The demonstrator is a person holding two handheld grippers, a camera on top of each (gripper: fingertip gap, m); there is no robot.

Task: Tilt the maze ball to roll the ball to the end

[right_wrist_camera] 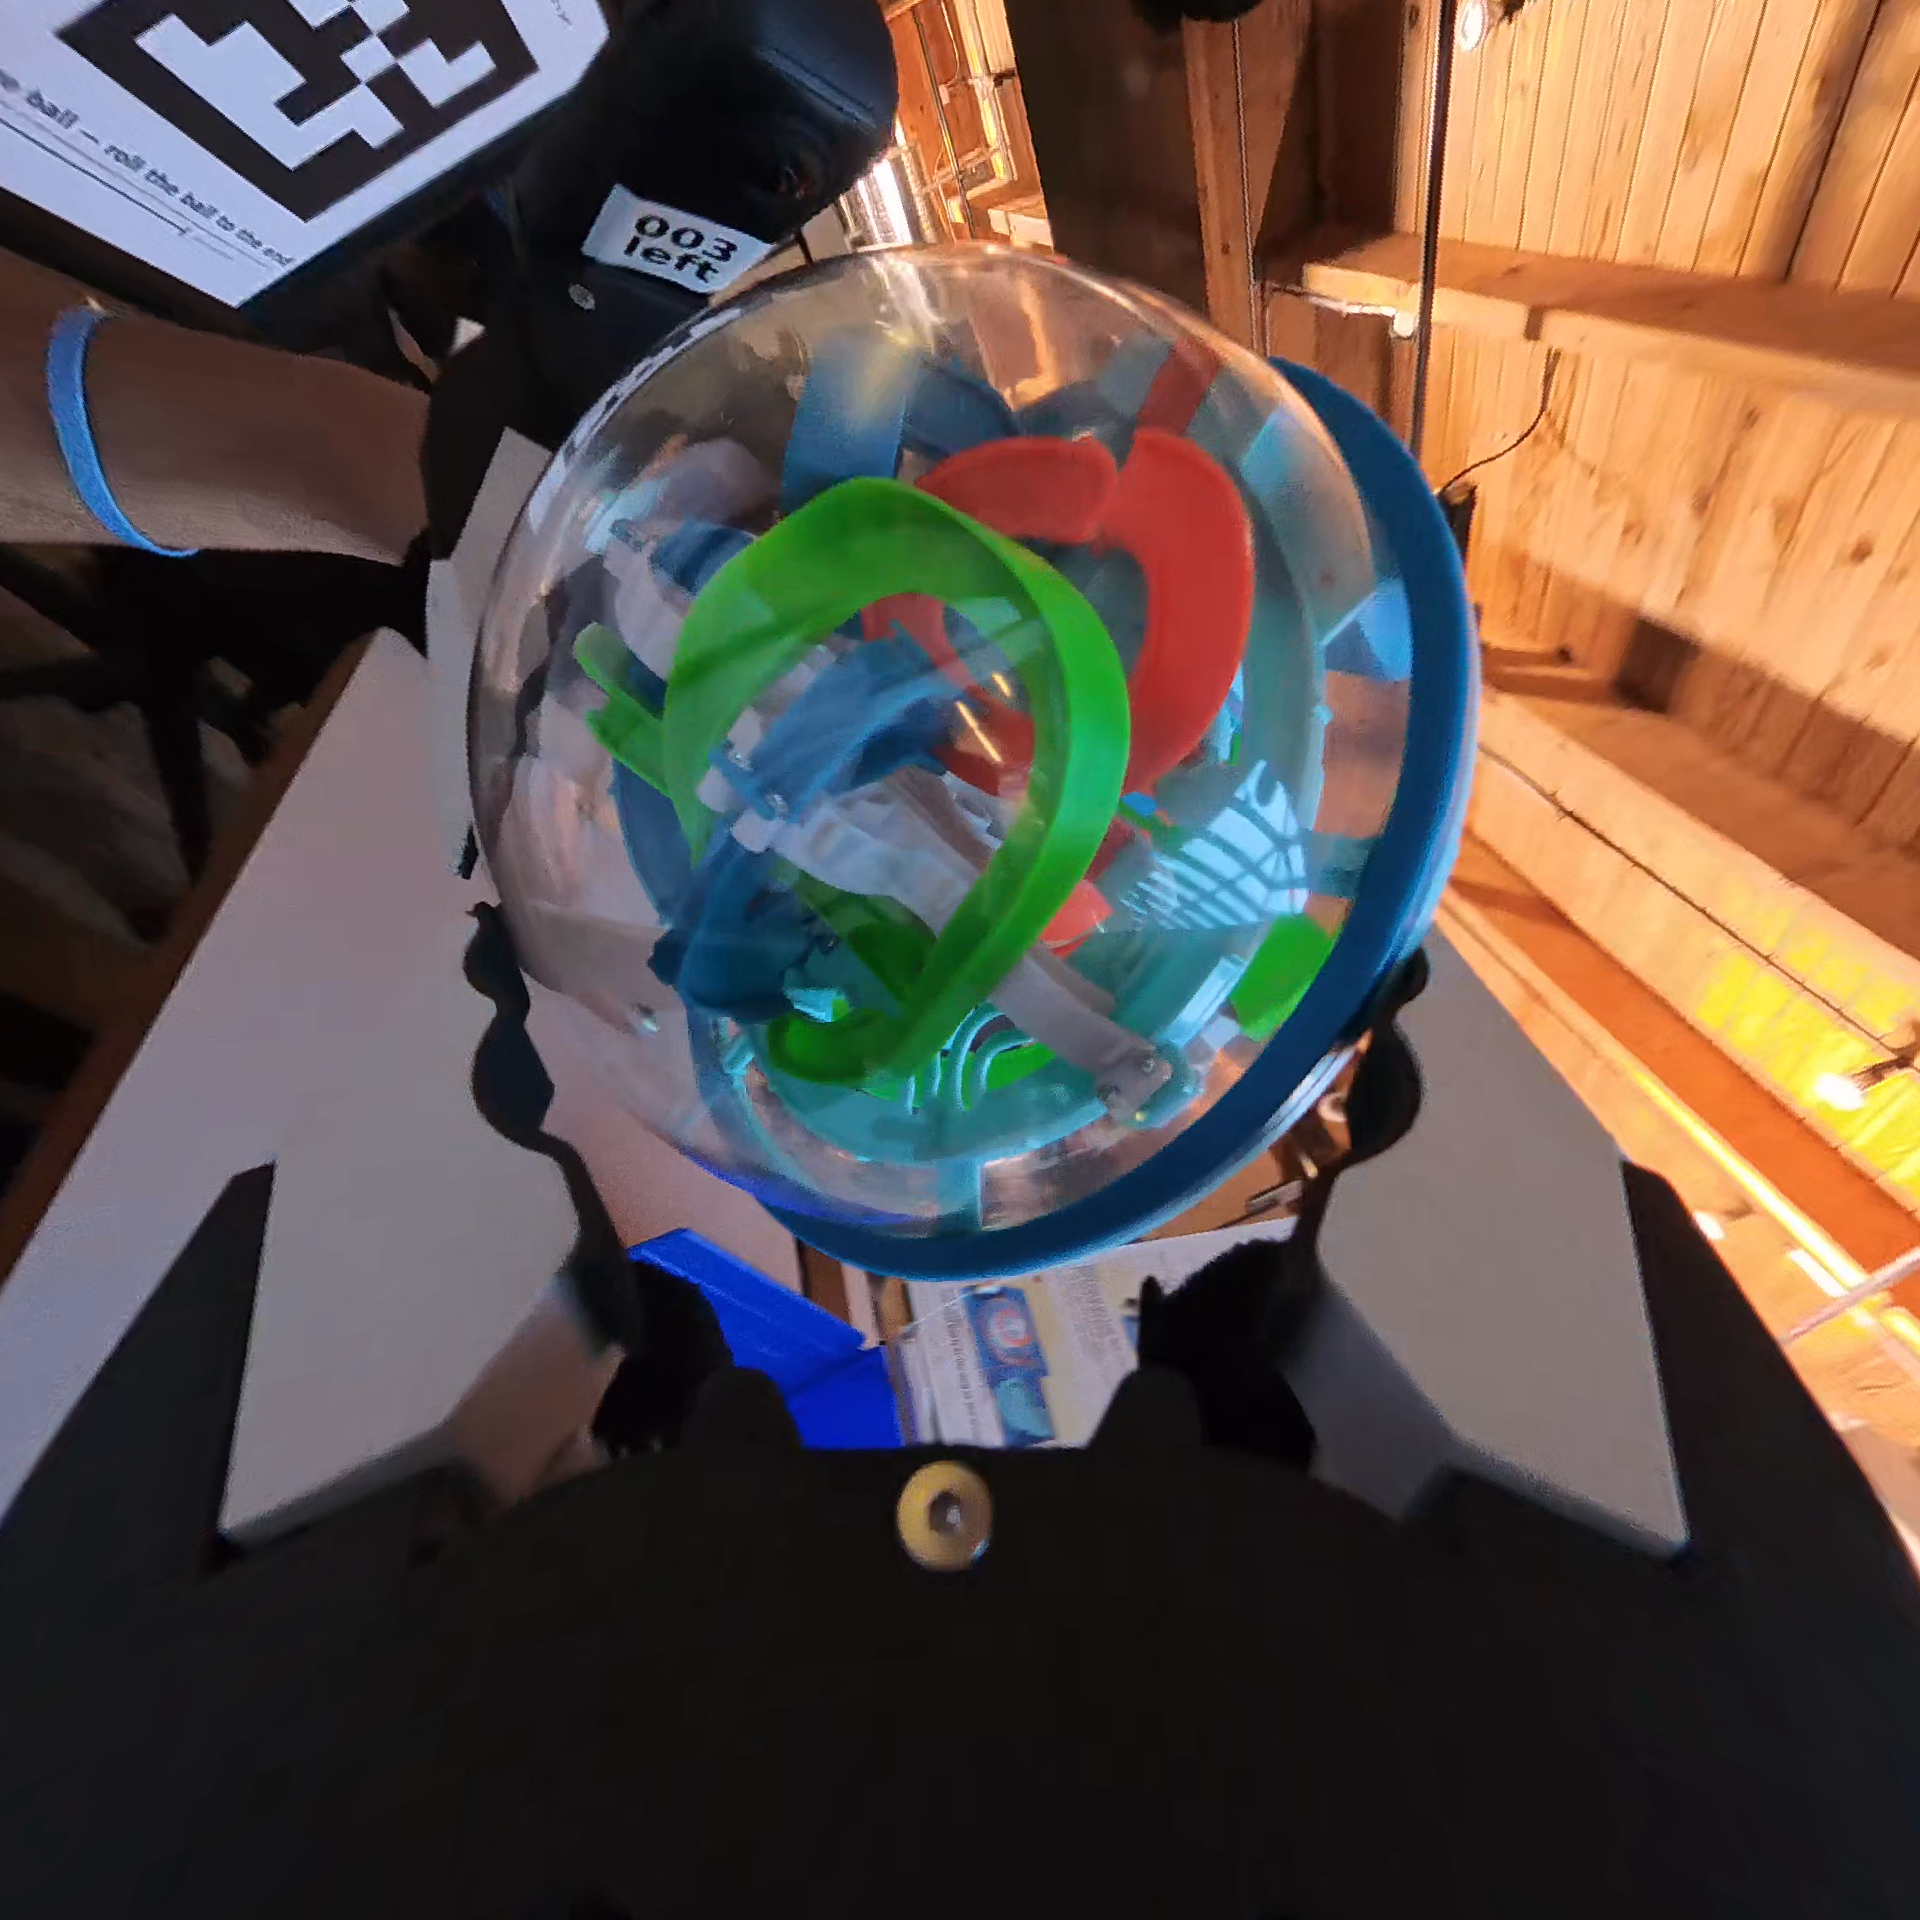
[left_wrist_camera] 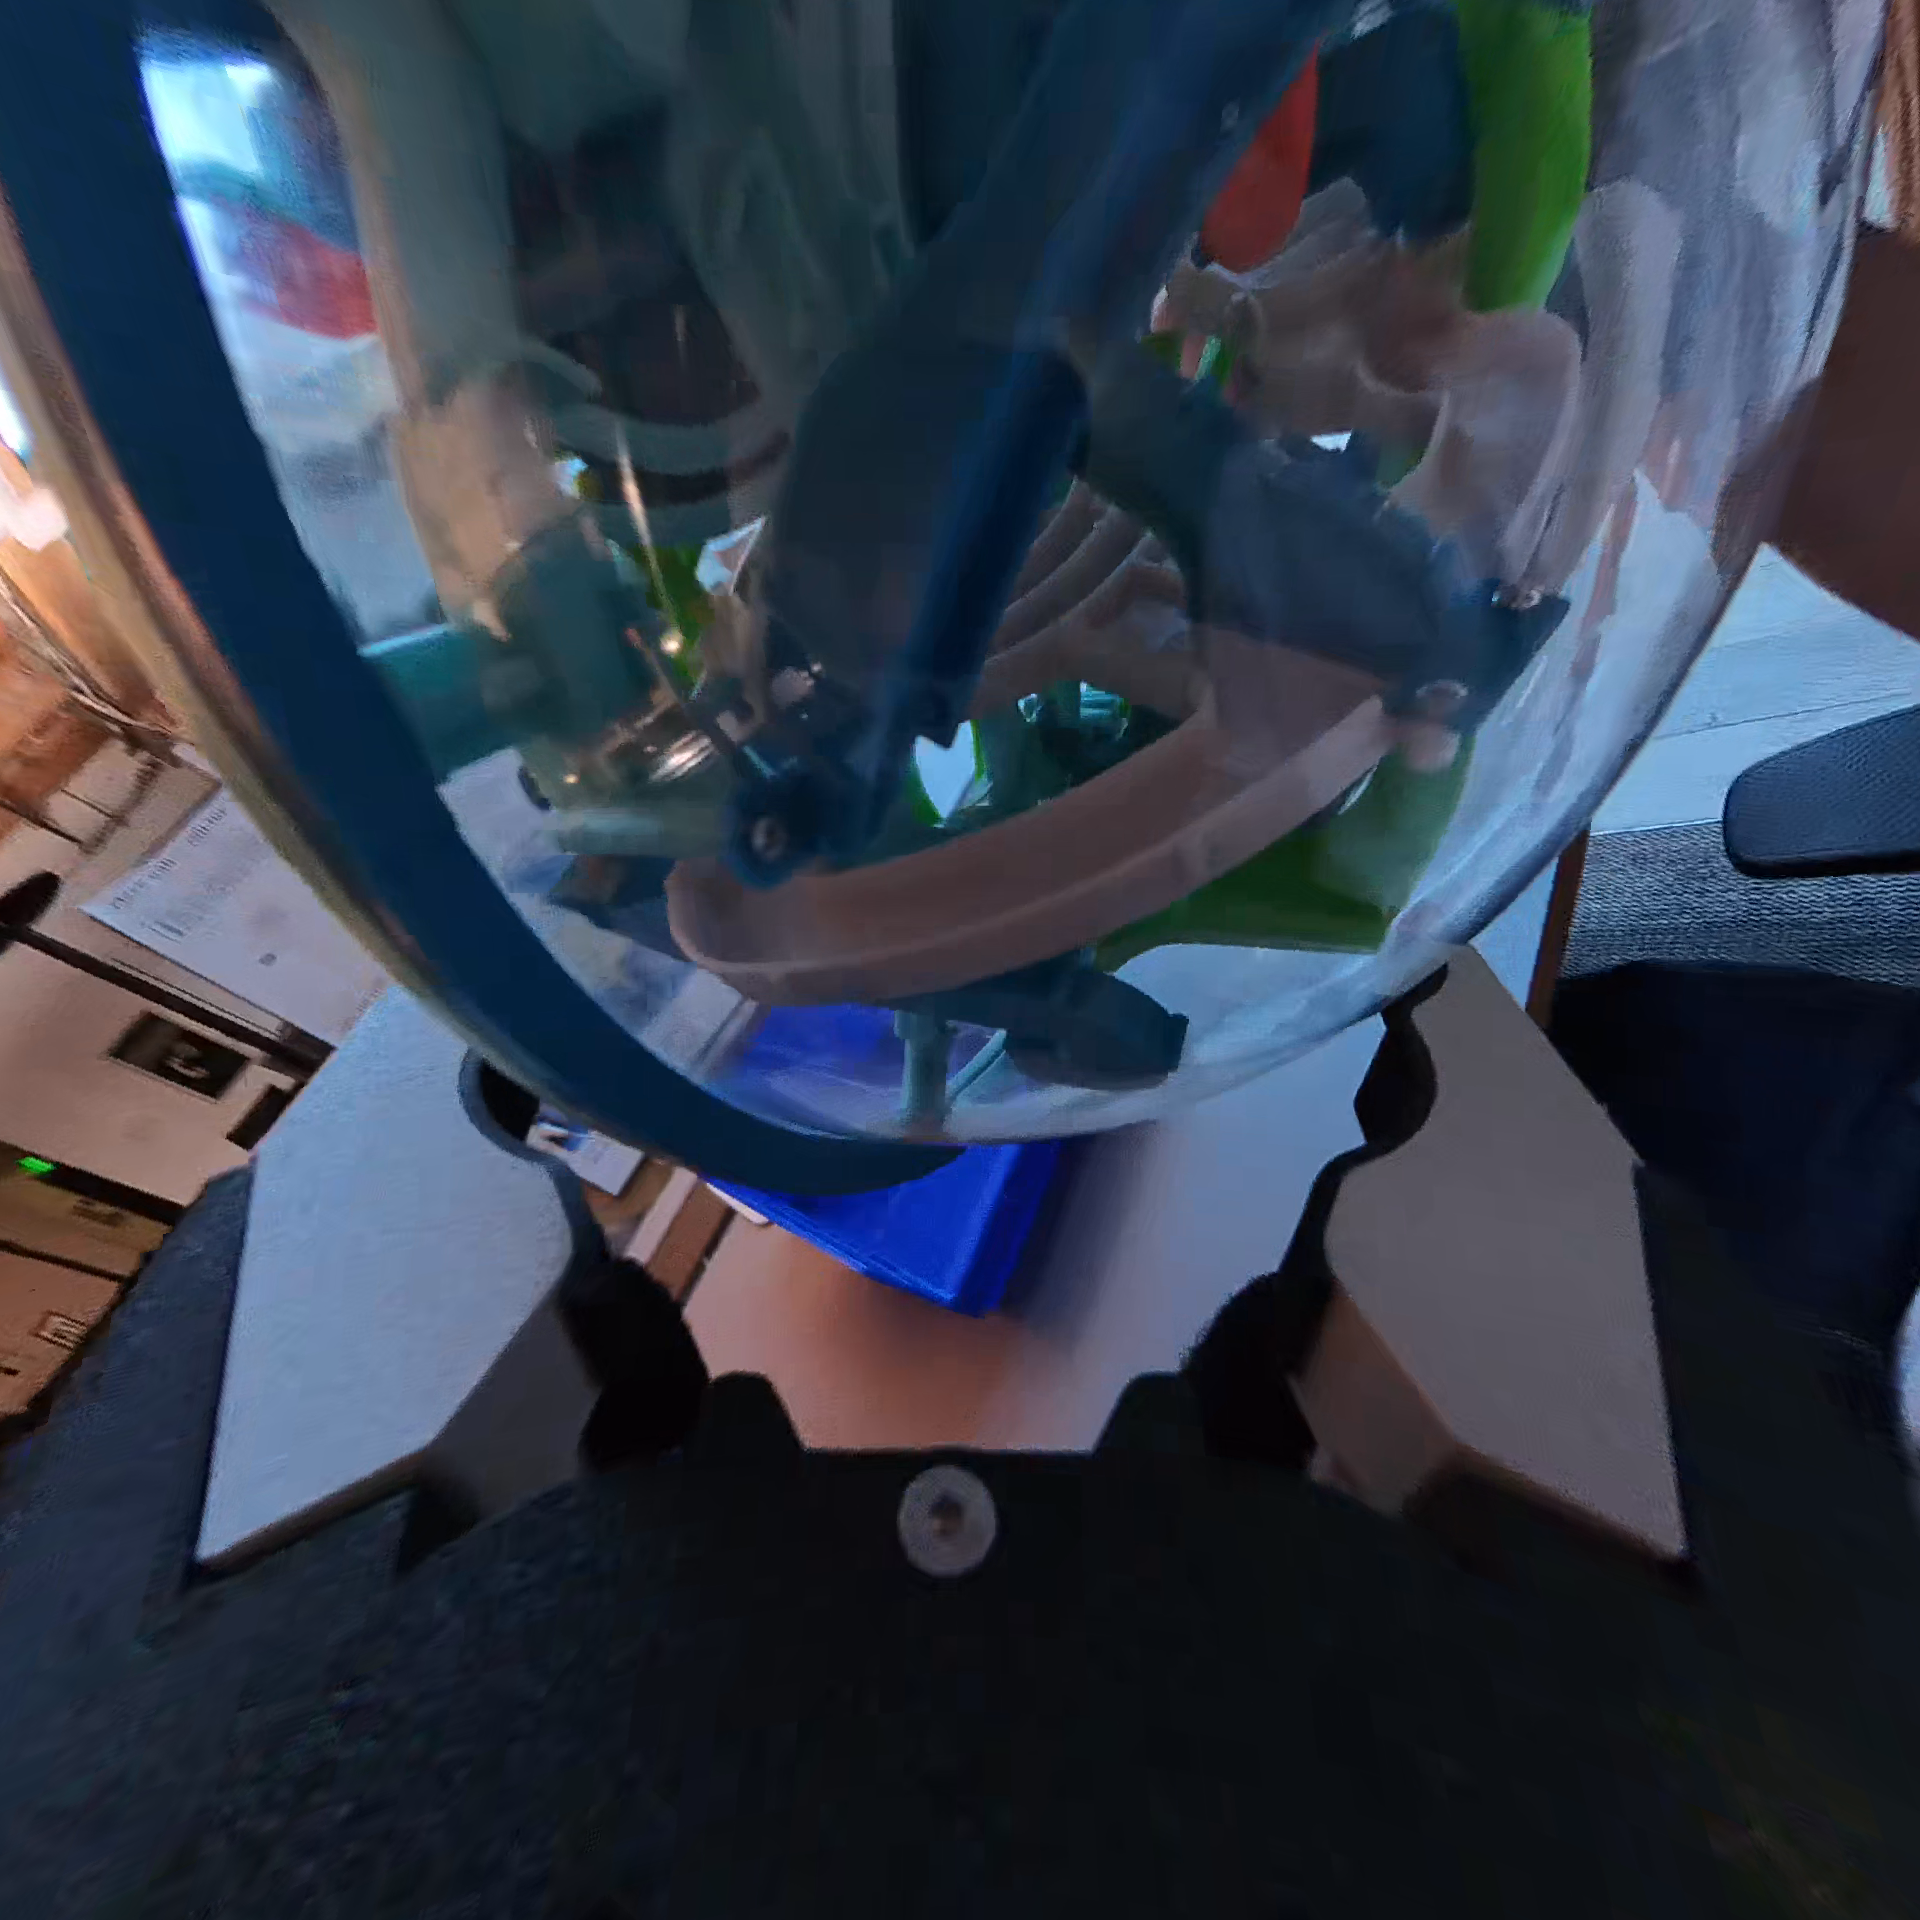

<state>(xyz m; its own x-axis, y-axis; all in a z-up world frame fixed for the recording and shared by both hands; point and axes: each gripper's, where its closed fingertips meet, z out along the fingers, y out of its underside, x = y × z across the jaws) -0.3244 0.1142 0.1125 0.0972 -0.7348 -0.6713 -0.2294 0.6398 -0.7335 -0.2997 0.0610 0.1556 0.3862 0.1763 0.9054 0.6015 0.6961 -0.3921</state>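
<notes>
The clear plastic maze sphere with a dark blue equator band (right_wrist_camera: 966, 748) is held up in the air between both grippers, above a blue block (left_wrist_camera: 914, 1236). The right gripper (right_wrist_camera: 940, 1049) is clamped on its lower part, the fingers touching the shell at left and right. The left gripper (left_wrist_camera: 935, 1049) is grasping it in the same way. The shell is judged stiff, light and slippery, so the band is the safer place to be gripped. The small ball cannot be found.

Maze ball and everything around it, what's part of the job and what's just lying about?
In the job:
maze ball
left gripper
right gripper
green track

Lying about:
blue box
printed leaflet
marker card
</notes>
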